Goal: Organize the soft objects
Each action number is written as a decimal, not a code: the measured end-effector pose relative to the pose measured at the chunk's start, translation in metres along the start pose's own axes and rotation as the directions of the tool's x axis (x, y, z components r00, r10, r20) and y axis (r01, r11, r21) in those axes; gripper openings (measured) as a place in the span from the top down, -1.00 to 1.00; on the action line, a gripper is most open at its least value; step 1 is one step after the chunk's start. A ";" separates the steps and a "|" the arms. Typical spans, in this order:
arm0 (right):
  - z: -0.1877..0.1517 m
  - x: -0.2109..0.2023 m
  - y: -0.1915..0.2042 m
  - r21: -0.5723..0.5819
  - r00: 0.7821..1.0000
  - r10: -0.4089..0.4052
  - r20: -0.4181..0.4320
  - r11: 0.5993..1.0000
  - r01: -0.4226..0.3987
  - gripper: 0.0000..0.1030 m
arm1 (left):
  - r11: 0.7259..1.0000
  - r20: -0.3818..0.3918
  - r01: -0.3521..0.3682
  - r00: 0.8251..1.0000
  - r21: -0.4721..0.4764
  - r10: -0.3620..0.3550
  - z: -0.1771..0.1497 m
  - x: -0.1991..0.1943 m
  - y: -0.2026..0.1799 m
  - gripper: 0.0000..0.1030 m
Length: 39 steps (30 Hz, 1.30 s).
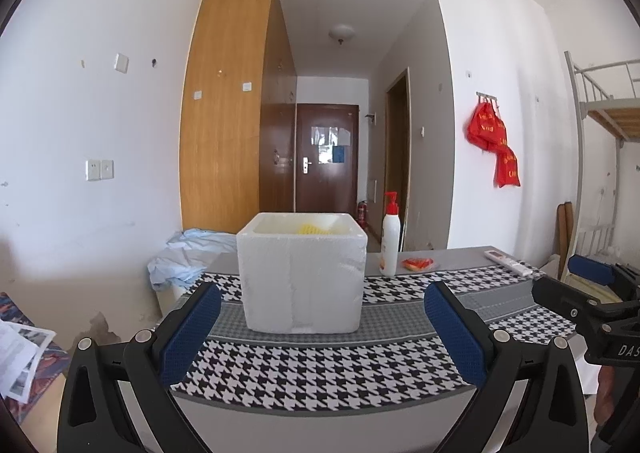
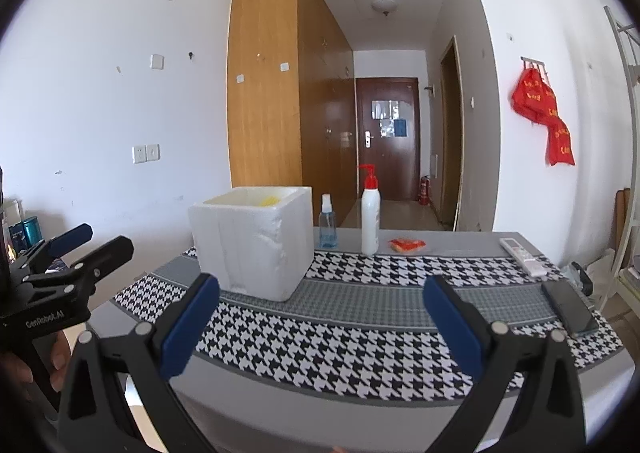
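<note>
The left hand-held gripper is held spread and empty before the table, with the foam box straight ahead between its blue pads and well apart from them. A yellow soft object is seen inside the box, just under the rim. Right of the box, a spray bottle, a pump bottle and a red-and-white soft object are lined up along the far edge. Farther right of the box, a remote and a phone are laid flat. The right hand-held gripper is also spread and empty, with the box ahead and to its left.
</note>
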State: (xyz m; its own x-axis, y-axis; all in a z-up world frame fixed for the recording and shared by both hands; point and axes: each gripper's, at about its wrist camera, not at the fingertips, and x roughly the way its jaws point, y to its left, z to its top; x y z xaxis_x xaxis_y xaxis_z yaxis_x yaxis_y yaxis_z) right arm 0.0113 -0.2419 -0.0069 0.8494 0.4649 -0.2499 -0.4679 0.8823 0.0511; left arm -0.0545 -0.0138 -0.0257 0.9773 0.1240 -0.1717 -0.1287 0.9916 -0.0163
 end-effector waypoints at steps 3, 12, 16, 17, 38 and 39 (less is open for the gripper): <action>-0.004 -0.003 0.002 0.000 1.000 0.001 0.001 1.000 -0.001 -1.00 | 1.000 0.004 -0.002 1.000 0.005 0.002 -0.004 -0.005 0.000 -0.98; -0.011 -0.014 0.008 0.015 1.000 -0.028 0.007 1.000 0.027 -1.00 | 1.000 0.016 -0.012 1.000 0.017 0.012 -0.008 -0.019 0.001 -0.98; -0.014 -0.020 0.010 0.019 1.000 -0.026 0.010 0.999 0.026 -1.00 | 1.000 0.011 -0.002 1.000 0.028 0.002 -0.010 -0.023 -0.002 -0.98; -0.014 -0.022 0.011 0.017 1.000 -0.029 0.009 0.999 0.029 -1.00 | 1.000 0.011 0.002 1.000 0.027 -0.002 -0.010 -0.025 -0.002 -0.98; -0.017 -0.038 0.021 -0.006 0.999 -0.024 0.028 1.000 0.024 -1.00 | 1.000 0.013 -0.003 1.000 0.027 0.003 -0.014 -0.042 -0.001 -0.98; -0.017 -0.038 0.022 -0.008 0.999 -0.024 0.026 1.000 0.024 -1.00 | 1.000 0.008 -0.006 1.000 0.026 0.006 -0.015 -0.041 -0.001 -0.98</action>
State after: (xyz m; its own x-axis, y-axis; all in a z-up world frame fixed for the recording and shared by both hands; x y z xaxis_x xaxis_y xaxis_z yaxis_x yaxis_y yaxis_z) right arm -0.0353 -0.2415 -0.0132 0.8664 0.4453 -0.2259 -0.4490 0.8928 0.0376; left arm -0.0964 -0.0202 -0.0331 0.9779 0.1303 -0.1638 -0.1304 0.9914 0.0101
